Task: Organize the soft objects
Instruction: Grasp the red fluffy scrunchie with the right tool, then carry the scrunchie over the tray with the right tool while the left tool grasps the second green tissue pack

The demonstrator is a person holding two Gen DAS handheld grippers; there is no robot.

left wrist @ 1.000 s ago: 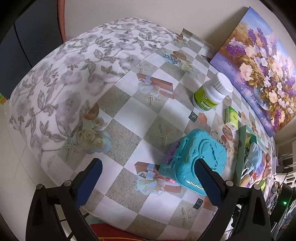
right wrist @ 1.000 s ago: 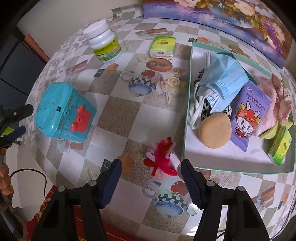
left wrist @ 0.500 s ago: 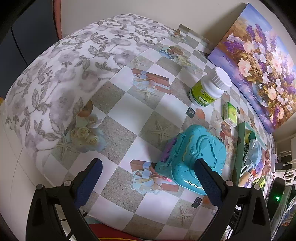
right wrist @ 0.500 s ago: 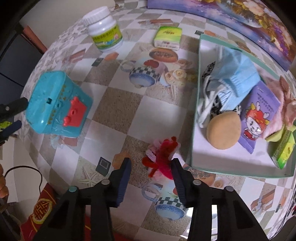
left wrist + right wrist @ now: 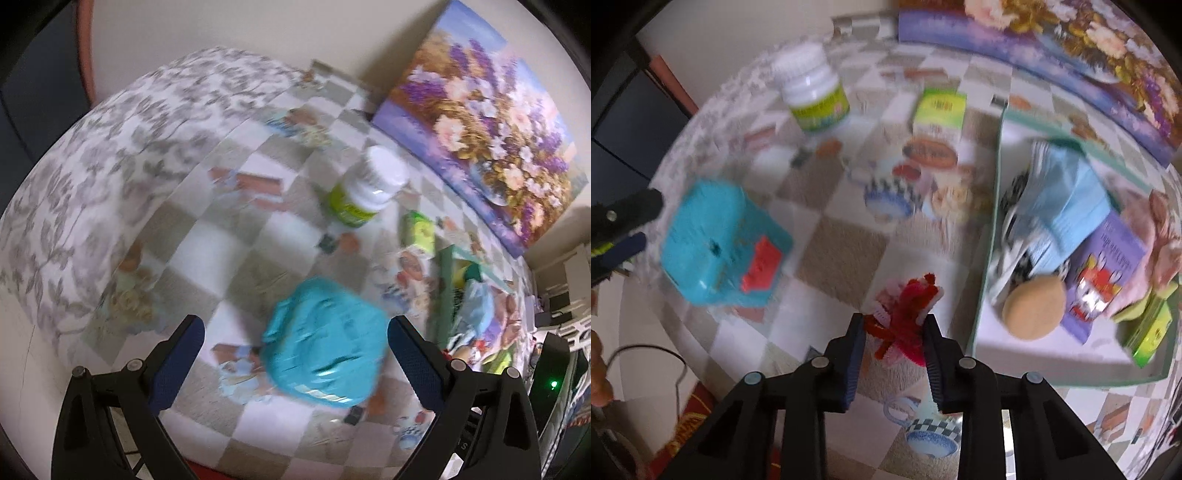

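Observation:
A red and pink fuzzy pipe-cleaner toy (image 5: 905,314) lies on the checkered tablecloth, just left of the green-rimmed tray (image 5: 986,266). My right gripper (image 5: 894,323) is around it. Its jaws are closing and both pads touch the toy's sides. In the tray lie a blue face mask (image 5: 1067,199), a tan round puff (image 5: 1034,312), a purple wipes pack (image 5: 1104,269) and a pink plush (image 5: 1163,229). My left gripper (image 5: 293,326) hangs open above a teal plastic box (image 5: 325,339), holding nothing.
A white bottle with a green label (image 5: 812,92) and a green tissue pack (image 5: 938,110) stand at the back. A flower painting (image 5: 498,110) leans on the wall. The teal box (image 5: 720,247) sits near the table's left edge, with the left gripper's fingers (image 5: 624,221) beside it.
My right gripper's jaws have narrowed from wide apart onto the fuzzy toy. The left gripper has drifted over the teal box, staying open.

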